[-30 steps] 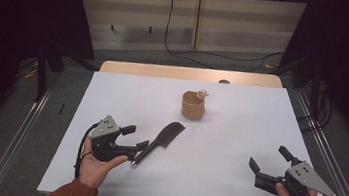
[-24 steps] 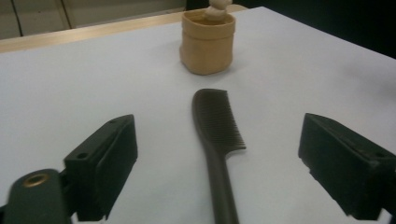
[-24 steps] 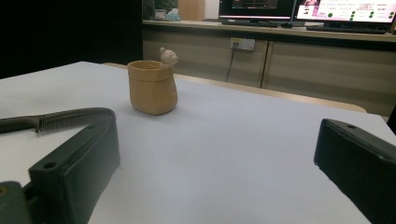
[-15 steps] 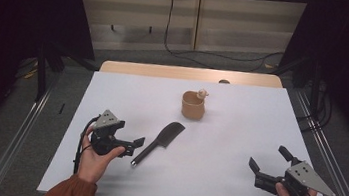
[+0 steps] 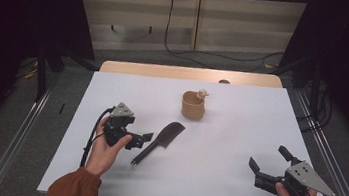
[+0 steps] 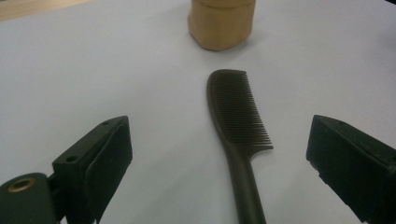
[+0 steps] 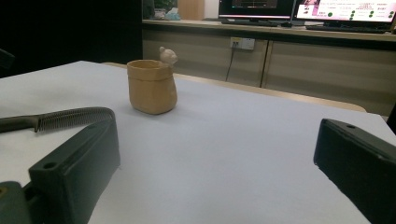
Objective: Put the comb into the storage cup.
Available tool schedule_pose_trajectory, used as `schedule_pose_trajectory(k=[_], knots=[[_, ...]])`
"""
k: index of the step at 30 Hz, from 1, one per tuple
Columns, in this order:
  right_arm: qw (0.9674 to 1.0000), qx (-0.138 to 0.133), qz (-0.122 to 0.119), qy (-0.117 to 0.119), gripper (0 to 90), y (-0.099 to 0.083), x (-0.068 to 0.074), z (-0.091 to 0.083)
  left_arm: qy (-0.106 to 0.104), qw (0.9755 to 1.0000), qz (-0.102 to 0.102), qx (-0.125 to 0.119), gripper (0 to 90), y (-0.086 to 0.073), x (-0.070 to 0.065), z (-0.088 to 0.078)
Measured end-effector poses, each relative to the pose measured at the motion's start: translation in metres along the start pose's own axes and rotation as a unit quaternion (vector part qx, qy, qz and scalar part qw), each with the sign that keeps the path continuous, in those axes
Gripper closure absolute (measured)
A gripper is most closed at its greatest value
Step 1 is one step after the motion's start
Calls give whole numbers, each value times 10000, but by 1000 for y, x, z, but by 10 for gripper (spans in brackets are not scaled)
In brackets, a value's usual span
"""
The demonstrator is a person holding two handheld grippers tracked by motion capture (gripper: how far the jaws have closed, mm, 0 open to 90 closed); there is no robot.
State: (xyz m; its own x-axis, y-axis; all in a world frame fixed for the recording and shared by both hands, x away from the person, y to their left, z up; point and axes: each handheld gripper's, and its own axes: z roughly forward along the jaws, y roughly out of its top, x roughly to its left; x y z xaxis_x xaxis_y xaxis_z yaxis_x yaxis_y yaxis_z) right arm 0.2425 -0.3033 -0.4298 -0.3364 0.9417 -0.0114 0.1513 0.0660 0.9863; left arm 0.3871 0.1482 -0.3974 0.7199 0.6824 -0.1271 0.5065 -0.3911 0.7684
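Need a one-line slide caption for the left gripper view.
Open left gripper facing a dark comb lying flat on the white table, tan cup beyond.

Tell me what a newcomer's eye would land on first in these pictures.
First, the dark comb lying flat near the middle of the white table, its handle toward the open left gripper just beside it. Next, the small tan cup with a little figure on its rim, standing upright beyond the comb. The right gripper sits open at the table's near right corner, away from both.
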Motion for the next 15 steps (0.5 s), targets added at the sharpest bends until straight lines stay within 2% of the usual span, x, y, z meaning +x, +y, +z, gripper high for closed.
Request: schedule_pose_trajectory(k=[2,3,4,10,11,13,15], knots=[[10000,-3,-1,-12,0,0,0,0,-93,9999,41,62,71,4,1,7],[10000,-2,-2,-9,0,0,0,0,-157,9998,-3,88,71,6,1,10],[10000,-1,-8,-13,0,0,0,0,-180,9997,71,120,70,9,2,13],[10000,0,-8,-4,0,0,0,0,-417,9987,33,280,65,16,2,29],[10000,6,-3,-7,0,0,0,0,-405,9984,63,378,64,15,1,31],[10000,6,-9,5,0,0,0,0,-355,9974,307,546,69,13,-3,35],[10000,-3,-4,20,0,0,0,0,-415,9969,305,596,84,13,-5,36]])
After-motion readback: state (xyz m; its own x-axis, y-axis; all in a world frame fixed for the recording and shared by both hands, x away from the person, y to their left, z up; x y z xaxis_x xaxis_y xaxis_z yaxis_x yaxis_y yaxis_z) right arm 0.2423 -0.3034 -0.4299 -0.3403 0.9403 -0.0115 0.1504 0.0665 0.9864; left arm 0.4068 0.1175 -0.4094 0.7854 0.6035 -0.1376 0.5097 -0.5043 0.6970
